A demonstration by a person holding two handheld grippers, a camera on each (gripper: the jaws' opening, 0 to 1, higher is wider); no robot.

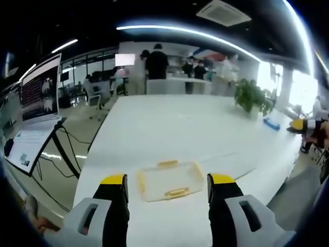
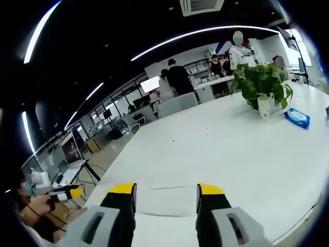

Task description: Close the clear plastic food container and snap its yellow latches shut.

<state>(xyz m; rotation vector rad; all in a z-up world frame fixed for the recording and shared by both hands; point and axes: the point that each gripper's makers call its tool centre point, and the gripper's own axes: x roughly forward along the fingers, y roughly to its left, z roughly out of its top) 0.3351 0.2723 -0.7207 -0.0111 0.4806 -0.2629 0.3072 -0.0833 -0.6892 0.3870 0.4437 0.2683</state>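
Left gripper view: my left hand-held gripper (image 1: pixel 168 186) hangs over the near part of the white worktop (image 1: pixel 169 128), jaws spread wide, nothing between them. The clear plastic food container (image 1: pixel 170 180) lies flat on the worktop just ahead, framed between the two jaw tips without touching either. One yellow latch (image 1: pixel 168 163) shows on its far edge, another (image 1: pixel 177 193) on its near edge; yellow also runs along its left side. Whether the lid is seated I cannot tell, the clear plastic blurs into the white surface. A potted plant (image 1: pixel 251 95) stands far right on the worktop, a blue packet (image 1: pixel 271 123) beyond it. At the right edge my other hand-held gripper (image 1: pixel 304 126) comes in, cut off, yellow tip visible. A tilted screen on a stand (image 1: pixel 32 121) sits left of the worktop; people stand at the far end. Right gripper view: my right hand-held gripper (image 2: pixel 166 191) is held above bare worktop, jaws parted, empty. Here the plant (image 2: pixel 261 85) and blue packet (image 2: pixel 297 117) are nearer and sharper. Low left, a yellow-tipped tool (image 2: pixel 66 194), small and partly hidden.
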